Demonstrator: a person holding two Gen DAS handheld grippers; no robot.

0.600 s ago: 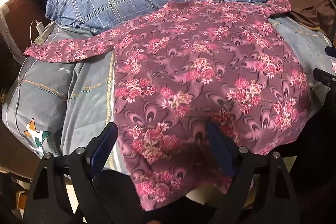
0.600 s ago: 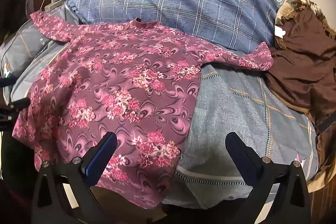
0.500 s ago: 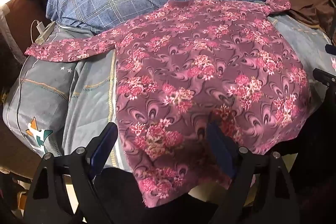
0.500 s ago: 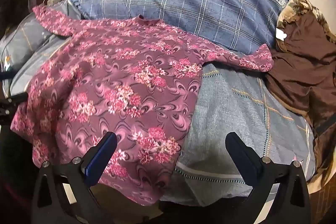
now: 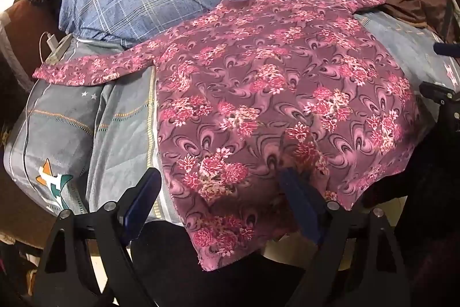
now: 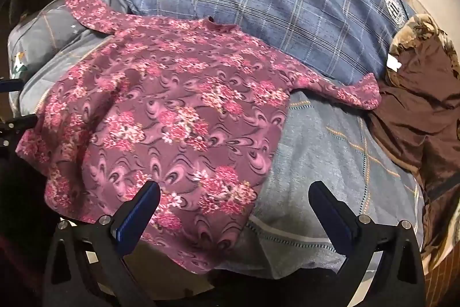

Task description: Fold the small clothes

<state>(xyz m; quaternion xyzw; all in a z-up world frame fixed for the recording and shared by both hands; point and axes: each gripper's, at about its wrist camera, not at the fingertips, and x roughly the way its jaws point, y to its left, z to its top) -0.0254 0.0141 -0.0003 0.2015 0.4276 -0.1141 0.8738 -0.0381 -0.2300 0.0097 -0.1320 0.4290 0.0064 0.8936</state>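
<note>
My left claw point(image 5: 218, 192) is wide open over the bottom edge of the pink flowery shirt point(image 5: 258, 105), holding nothing. My right claw point(image 6: 234, 200) is wide open too, over the shirt's other bottom corner. The shirt lies flat on a grey blanket point(image 6: 330, 163), sleeves spread out. Behind the shirt sits a blue checked pillow point(image 6: 273, 5). A brown cloth point(image 6: 417, 105) lies beside its far sleeve.

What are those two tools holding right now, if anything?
Nothing. The left tool and the right tool both stand open above the floral shirt, which lies spread flat on the bed, gripped nowhere.
</note>
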